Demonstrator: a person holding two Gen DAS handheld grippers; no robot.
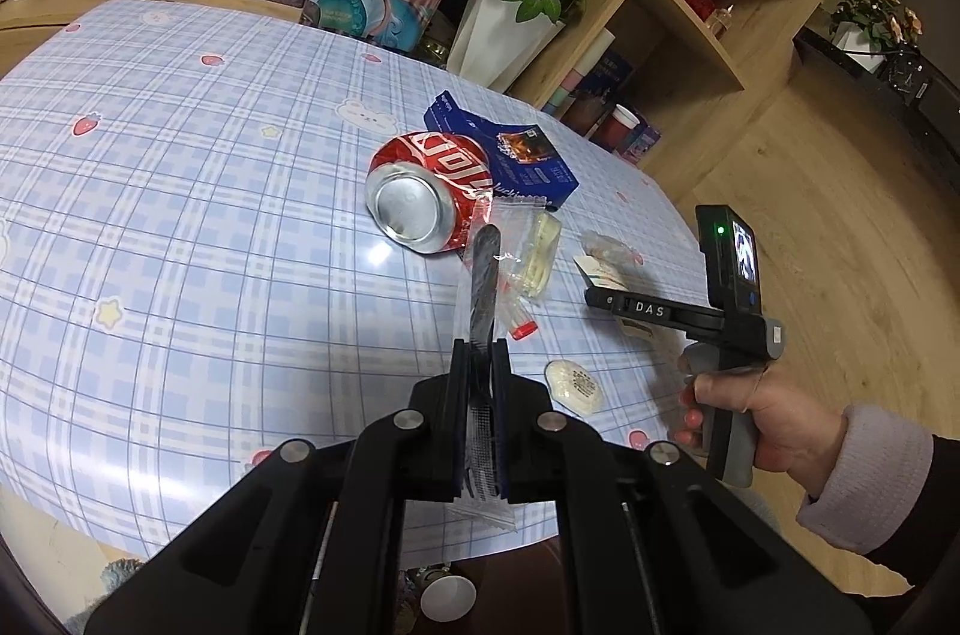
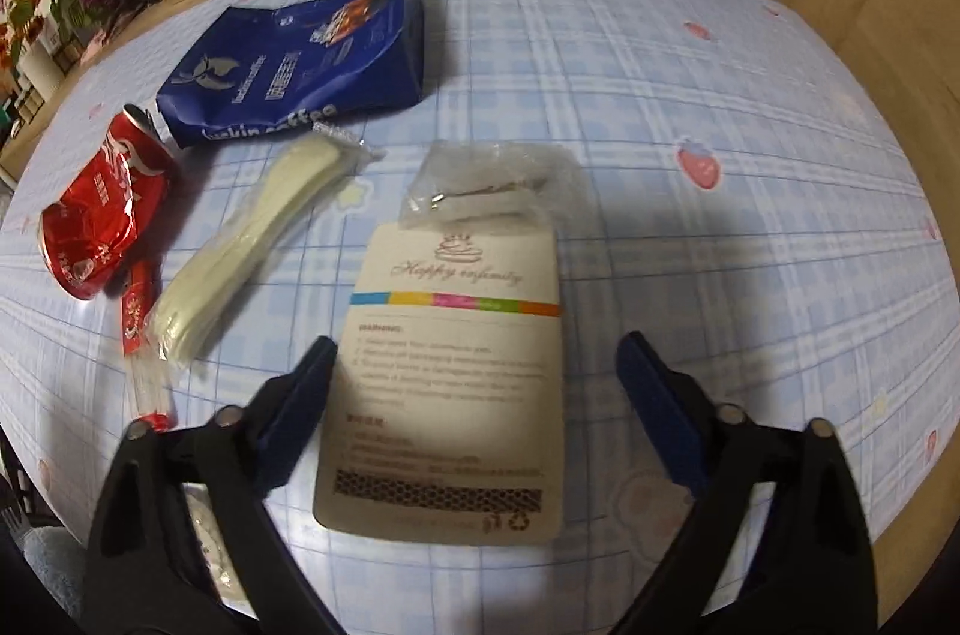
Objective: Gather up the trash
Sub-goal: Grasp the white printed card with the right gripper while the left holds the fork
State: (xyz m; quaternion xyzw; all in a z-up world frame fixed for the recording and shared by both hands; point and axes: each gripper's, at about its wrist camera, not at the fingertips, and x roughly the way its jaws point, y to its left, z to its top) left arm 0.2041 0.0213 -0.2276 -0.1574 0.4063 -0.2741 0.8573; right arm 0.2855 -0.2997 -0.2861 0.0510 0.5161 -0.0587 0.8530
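Crushed red aluminium drink can (image 2: 96, 209): lies on its side at the left of the blue plaid tablecloth (image 2: 660, 107). Likely light, dented and prone to roll; a pinch across the flattened middle looks safest.

Glossy dark-blue coffee pouch (image 2: 294, 71): just behind the can, lying flat. Probably limp and slick, so best taken by an edge.

Pale plastic cutlery in a clear sleeve (image 2: 252, 245): between the can and the card. Light, and the film may slide between pads.

Cream printed card packet with a clear plastic top (image 2: 456, 371): flat on the cloth, directly between the right jaws. Judged thin, light and bendy; lying flush, it offers little edge, so a long side would need pinching or lifting first.

Round white disc-shaped wrapper (image 1: 573, 386): near the table's front edge, well apart from the can.

Left gripper (image 1: 480, 359): clenched on a flat black strip in a clear wrapper (image 1: 483, 275), which juts forward over the table toward the can.

Right gripper (image 2: 474, 389): jaws spread, straddling the card without pressing it. It tilts steeply down at the packet.

Person's hand (image 1: 762, 425): wraps the right tool's grey handle, pink cuff at the wrist, beyond the table's right edge.
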